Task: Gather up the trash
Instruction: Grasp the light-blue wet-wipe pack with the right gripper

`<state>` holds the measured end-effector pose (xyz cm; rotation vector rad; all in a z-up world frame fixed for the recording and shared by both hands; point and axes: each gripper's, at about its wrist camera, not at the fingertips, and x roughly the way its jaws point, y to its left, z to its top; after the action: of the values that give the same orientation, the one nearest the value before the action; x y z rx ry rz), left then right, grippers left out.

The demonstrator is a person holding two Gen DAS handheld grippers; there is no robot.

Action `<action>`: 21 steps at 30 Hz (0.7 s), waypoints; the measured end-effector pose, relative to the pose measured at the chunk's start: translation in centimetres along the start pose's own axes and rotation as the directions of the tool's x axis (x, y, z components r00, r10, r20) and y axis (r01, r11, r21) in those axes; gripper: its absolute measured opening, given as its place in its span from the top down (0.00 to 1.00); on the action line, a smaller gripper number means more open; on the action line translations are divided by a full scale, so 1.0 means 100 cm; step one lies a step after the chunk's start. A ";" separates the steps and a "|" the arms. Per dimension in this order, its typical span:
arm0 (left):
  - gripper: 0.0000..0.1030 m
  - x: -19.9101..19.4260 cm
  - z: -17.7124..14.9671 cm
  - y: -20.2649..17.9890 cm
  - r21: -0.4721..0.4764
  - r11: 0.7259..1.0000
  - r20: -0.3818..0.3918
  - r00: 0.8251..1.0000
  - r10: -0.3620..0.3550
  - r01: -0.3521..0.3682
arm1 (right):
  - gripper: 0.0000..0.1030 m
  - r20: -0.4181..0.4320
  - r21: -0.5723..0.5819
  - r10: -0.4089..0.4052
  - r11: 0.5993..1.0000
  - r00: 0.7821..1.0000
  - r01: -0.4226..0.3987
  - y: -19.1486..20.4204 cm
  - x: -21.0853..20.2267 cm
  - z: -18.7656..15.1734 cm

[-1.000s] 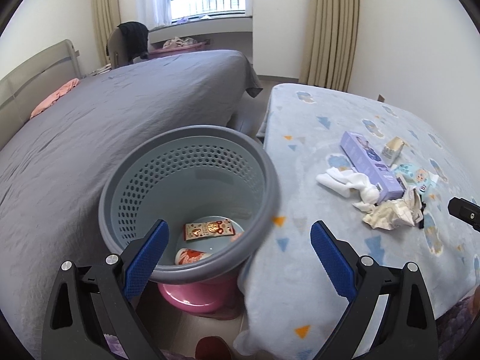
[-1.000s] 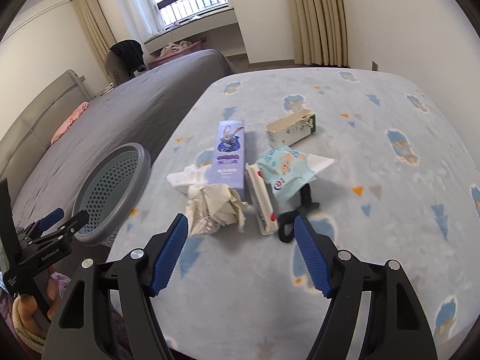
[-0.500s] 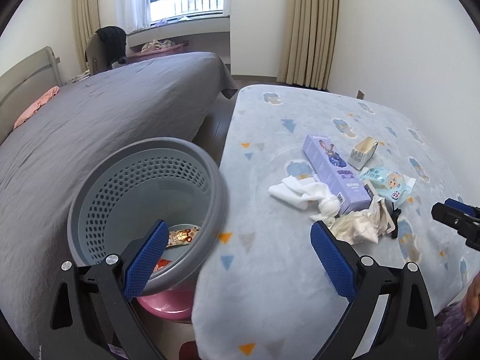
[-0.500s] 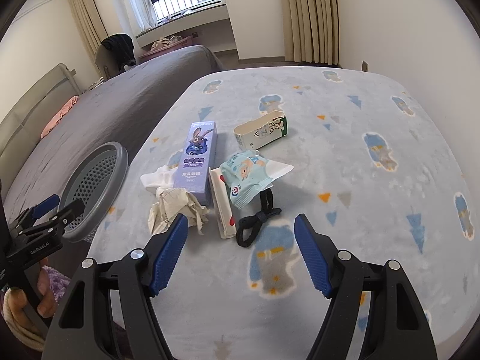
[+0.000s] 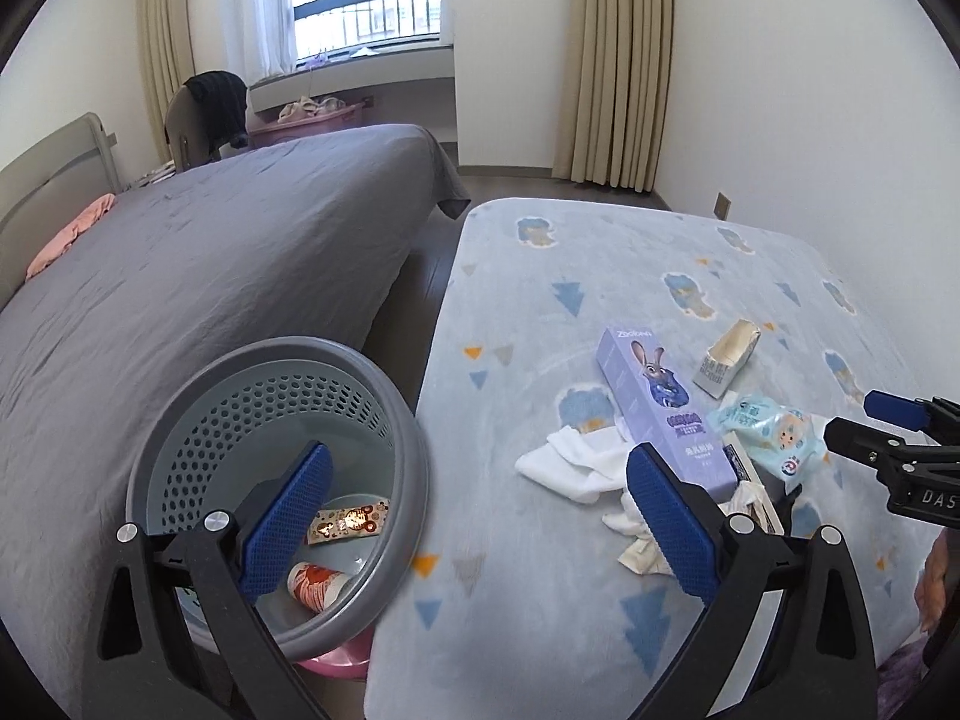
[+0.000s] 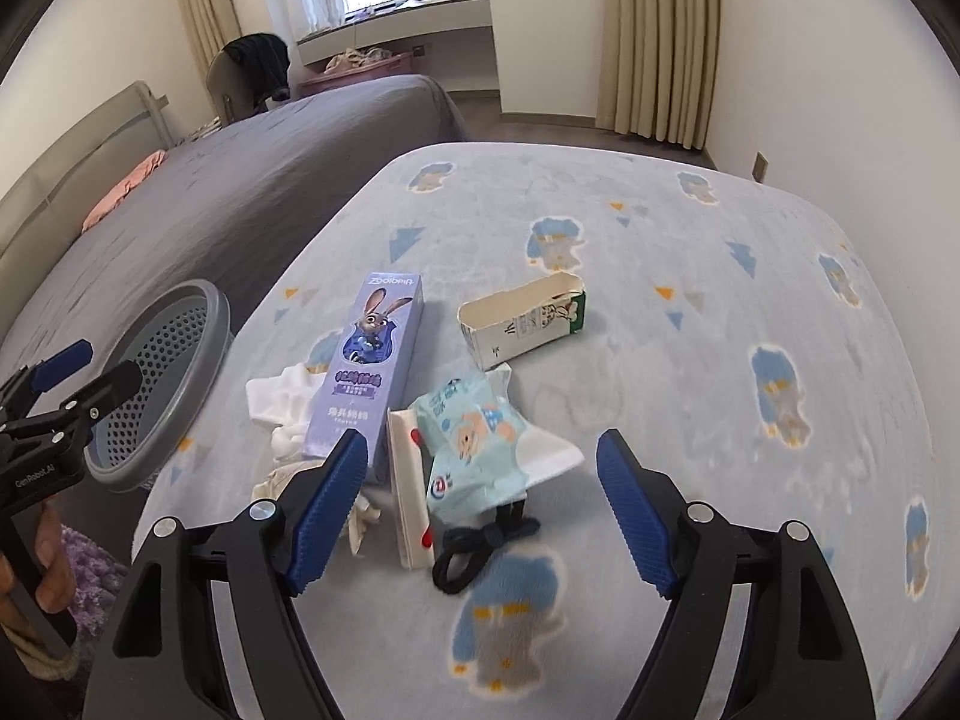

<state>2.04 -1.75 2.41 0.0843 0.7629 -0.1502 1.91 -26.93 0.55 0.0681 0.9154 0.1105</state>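
Right hand-held gripper advanced; wipes pack between spread jaws.

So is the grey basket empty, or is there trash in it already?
Not empty. The grey basket already holds a flat red-patterned wrapper and a crumpled red-and-white wrapper on its bottom.

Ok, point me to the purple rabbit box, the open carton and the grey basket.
purple rabbit box [image 6: 372, 372], right wrist view, on its printed top face.
open carton [image 6: 528, 327], right wrist view, on its white side panel.
grey basket [image 5: 414, 450], left wrist view, on its rim nearest the blanket.
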 end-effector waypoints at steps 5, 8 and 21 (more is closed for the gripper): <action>0.06 0.018 -0.004 0.000 -0.014 1.000 -0.043 0.999 -0.005 0.004 | 0.27 -0.032 -0.048 -0.017 0.999 0.999 0.015 0.001 0.023 0.011; 0.06 0.023 -0.008 -0.003 -0.008 1.000 -0.053 0.999 -0.008 0.008 | 0.27 -0.060 -0.062 -0.018 0.998 0.998 0.014 -0.001 0.037 0.015; 0.06 0.023 -0.014 -0.011 0.010 1.000 -0.050 0.998 -0.029 0.030 | 0.27 -0.139 -0.166 -0.086 0.984 0.986 0.062 0.011 0.075 0.008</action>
<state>2.54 -2.90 -0.21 0.0874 0.8130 -0.1807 7.03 -24.92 -4.74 -0.1261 1.0512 0.1207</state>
